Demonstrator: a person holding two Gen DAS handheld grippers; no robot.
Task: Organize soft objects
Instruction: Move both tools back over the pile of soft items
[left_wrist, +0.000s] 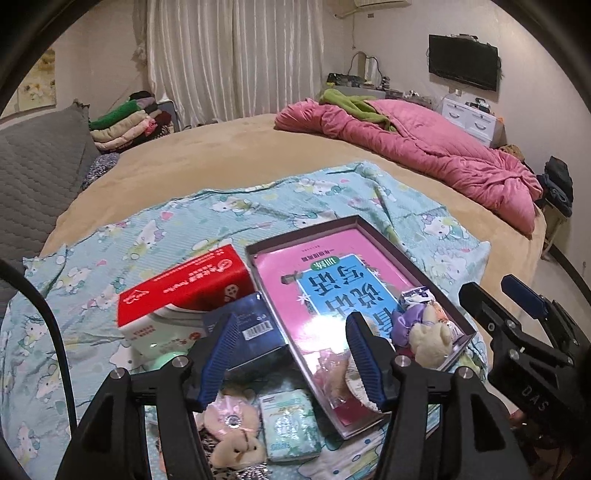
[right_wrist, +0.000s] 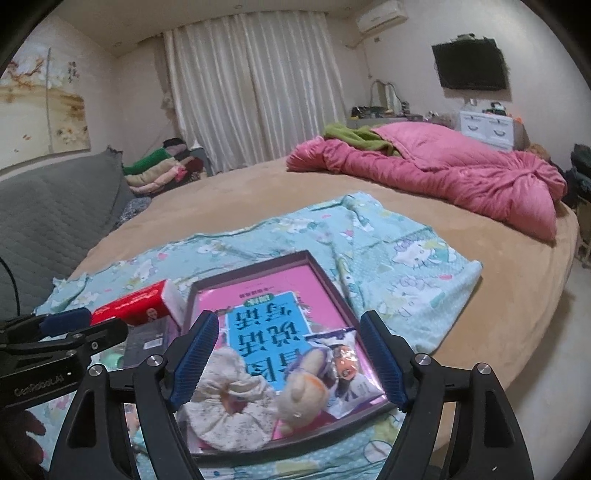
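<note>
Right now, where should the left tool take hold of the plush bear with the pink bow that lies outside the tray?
Probably across the plush bear's soft middle, coming straight down. It lies flat on the blanket, with the tissue pack close on its right, so the left tool, now open, should close front to back.

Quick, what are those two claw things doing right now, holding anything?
Left gripper: open, holding nothing.
Right gripper: open, holding nothing, above the tray.
</note>
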